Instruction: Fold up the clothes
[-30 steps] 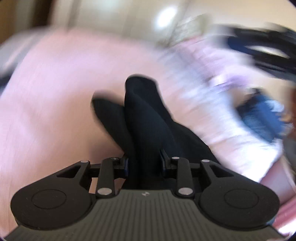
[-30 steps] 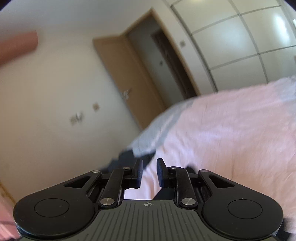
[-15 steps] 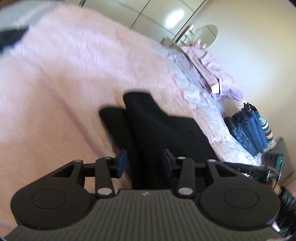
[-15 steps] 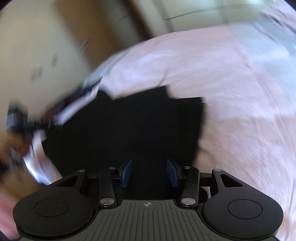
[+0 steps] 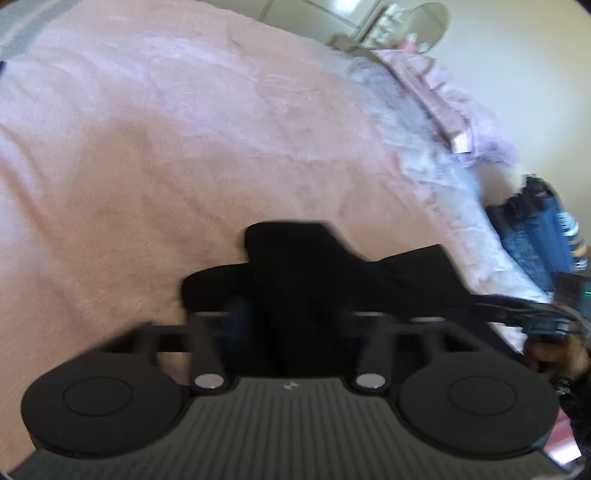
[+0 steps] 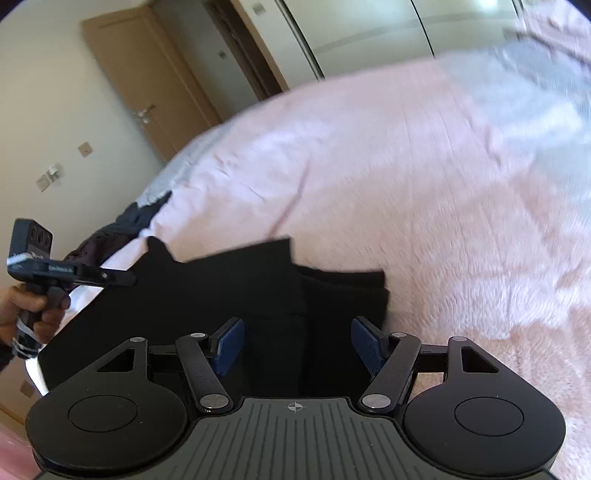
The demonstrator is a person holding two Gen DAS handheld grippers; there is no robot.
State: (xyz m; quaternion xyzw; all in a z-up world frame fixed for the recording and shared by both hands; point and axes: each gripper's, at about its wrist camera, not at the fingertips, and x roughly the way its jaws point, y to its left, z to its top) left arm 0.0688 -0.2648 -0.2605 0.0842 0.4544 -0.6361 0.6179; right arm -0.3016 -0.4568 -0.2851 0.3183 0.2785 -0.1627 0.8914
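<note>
A black garment [image 6: 229, 291] lies partly folded on the pink bed cover [image 6: 406, 177]. My right gripper [image 6: 297, 339] hovers low over its near edge. Its blue pads [image 6: 229, 343] stand wide apart and the jaws are still opening, with cloth under the gap and neither pad pressing on it. My left gripper [image 5: 291, 314] has a thick fold of the black garment [image 5: 332, 269] running up between its fingers, and its jaws are closing on it. In the right wrist view the left gripper [image 6: 125, 277] sits at the garment's left corner, held by a hand [image 6: 33, 310].
A stack of folded blue clothes [image 5: 535, 236] stands past the bed's right side, with lilac clothes [image 5: 461, 110] behind it. A dark heap [image 6: 122, 229] lies at the bed's left edge. A wooden door [image 6: 147, 81] and wardrobe fronts [image 6: 369, 33] line the walls.
My right gripper swung down from facing the wall onto the black garment and its pads spread wide. The left gripper shifted along the bed with the fold still between its fingers.
</note>
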